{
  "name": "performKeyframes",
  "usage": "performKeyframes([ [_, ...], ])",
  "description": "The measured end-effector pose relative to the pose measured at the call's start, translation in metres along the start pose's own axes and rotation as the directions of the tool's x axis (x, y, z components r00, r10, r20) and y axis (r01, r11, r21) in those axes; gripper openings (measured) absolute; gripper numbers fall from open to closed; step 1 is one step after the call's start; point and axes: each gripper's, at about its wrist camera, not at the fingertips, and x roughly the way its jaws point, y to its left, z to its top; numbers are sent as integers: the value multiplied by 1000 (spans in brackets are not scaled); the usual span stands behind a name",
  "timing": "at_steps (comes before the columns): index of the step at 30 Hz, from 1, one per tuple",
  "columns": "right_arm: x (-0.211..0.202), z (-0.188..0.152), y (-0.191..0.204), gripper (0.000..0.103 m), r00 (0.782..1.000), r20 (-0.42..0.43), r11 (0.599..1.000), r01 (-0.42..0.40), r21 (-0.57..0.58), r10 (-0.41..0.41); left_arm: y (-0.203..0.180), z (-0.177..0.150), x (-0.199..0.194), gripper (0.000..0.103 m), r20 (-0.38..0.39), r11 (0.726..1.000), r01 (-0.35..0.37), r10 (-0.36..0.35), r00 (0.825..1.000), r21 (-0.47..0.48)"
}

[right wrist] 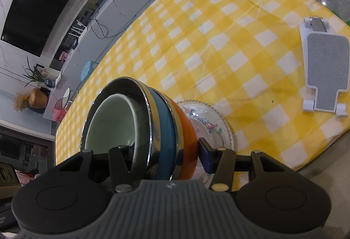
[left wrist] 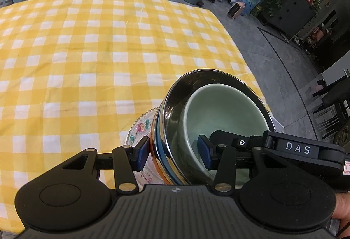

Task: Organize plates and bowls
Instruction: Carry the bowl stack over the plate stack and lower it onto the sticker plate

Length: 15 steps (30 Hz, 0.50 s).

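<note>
Both tools, left [left wrist: 172, 155] and right [right wrist: 161, 157], clamp the nested bowls [left wrist: 218, 112] above the plate [left wrist: 140, 127] at the desk's [left wrist: 87, 53] edge; stacking looks nearly done.

A small bowl [left wrist: 221, 112] is nested in a metal bowl [left wrist: 175, 97], which is stacked in further bowls [right wrist: 172, 129] over a patterned plate [right wrist: 210, 121]. The stack's wall is straddled by the left tool [left wrist: 172, 151] and by the right tool [right wrist: 164, 153], near the surface [left wrist: 87, 53] edge. A stand [right wrist: 323, 70] is laid flat well apart on the right.
</note>
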Motion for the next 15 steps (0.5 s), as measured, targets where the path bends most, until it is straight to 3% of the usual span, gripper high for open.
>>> performKeyframes([
  [15,20,0,-5,50,999,-31,1000,26,1,-26,9,-4,13,54,-27,1000,-9,8,1000,-17],
])
